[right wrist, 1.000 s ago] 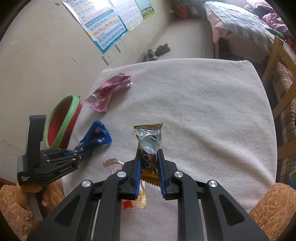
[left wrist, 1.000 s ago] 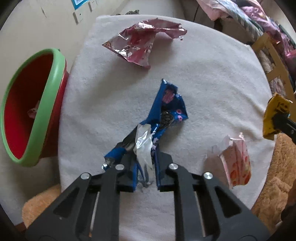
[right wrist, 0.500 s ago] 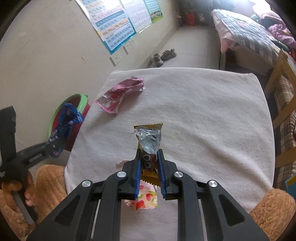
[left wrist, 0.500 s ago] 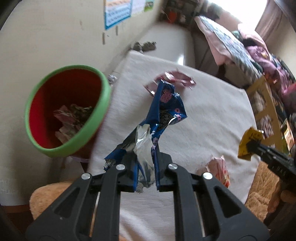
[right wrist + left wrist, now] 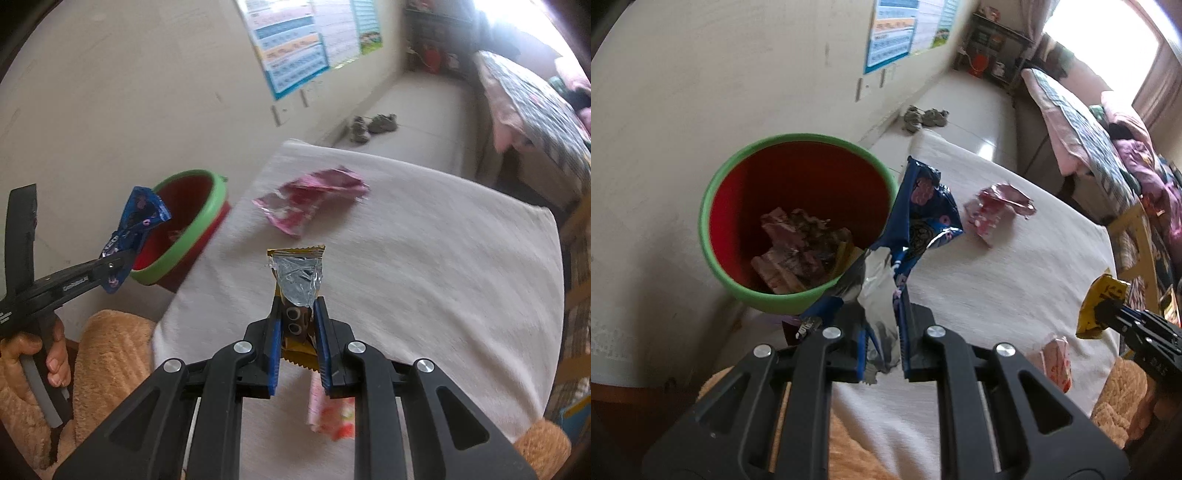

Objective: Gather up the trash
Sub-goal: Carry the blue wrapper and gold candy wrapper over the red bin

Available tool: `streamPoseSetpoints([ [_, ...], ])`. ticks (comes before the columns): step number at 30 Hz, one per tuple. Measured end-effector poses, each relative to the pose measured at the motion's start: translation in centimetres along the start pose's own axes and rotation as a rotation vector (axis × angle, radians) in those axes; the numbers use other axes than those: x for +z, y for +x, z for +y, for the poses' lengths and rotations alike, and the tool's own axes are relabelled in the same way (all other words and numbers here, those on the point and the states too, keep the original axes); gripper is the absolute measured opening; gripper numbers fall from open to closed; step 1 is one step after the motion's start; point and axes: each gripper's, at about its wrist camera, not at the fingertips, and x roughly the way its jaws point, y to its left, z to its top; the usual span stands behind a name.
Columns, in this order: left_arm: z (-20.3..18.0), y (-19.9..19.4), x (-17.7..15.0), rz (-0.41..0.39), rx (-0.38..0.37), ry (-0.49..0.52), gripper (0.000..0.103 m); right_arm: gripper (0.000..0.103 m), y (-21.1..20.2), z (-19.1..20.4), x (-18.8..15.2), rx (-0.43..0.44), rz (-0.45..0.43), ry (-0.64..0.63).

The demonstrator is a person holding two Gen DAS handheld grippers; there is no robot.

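Beside white-clothed table (image 5: 1015, 280), left gripper (image 5: 882, 332) tilted down, blue wrapper (image 5: 919, 218) at bin (image 5: 768, 295) rim.

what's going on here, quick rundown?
A person is clearing wrappers off a towel-covered table with two handheld grippers. The left gripper is shut on a blue wrapper beside the red bin, not yet dropped. The right gripper is shut on a yellow wrapper. A pink foil wrapper and a strawberry-print wrapper lie on the table.

A home bedroom: bed (image 5: 528, 107) with blankets, shoes (image 5: 373, 125) on floor, wall posters (image 5: 295, 44).
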Motion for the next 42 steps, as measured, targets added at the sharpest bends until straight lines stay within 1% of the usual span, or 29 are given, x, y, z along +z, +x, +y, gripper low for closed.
streamPoseSetpoints([
  [8, 3.2, -0.3, 0.0, -0.019, 0.023, -0.066, 0.013, 0.018, 1.6, 3.9, 2.7, 0.035, -0.001, -0.086],
  [19, 7.7, -0.2, 0.7, -0.035, 0.059, -0.155, 0.013, 0.017, 4.6, 8.5, 5.9, 0.081, 0.010, -0.156],
  [24, 9.3, 0.4, 1.6, -0.044, 0.092, -0.185, 0.013, 0.018, 6.0, 10.7, 7.6, 0.105, 0.001, -0.200],
  [26, 10.0, 1.0, 1.9, -0.039, 0.119, -0.192, 0.013, 0.018, 6.6, 11.6, 8.4, 0.118, 0.001, -0.209],
  [28, 10.6, 1.5, 2.1, -0.029, 0.117, -0.212, 0.013, 0.018, 7.0, 12.4, 9.0, 0.130, -0.002, -0.220],
  [32, 10.9, 2.1, 2.6, -0.027, 0.119, -0.216, 0.013, 0.018, 8.1, 14.0, 10.1, 0.145, 0.001, -0.246],
  [37, 11.1, 2.7, 3.4, -0.031, 0.118, -0.212, 0.013, 0.018, 9.2, 16.0, 10.5, 0.167, 0.014, -0.299],
  [42, 11.4, 2.9, 3.9, -0.033, 0.118, -0.212, 0.013, 0.018, 10.2, 17.2, 10.5, 0.160, 0.016, -0.346],
])
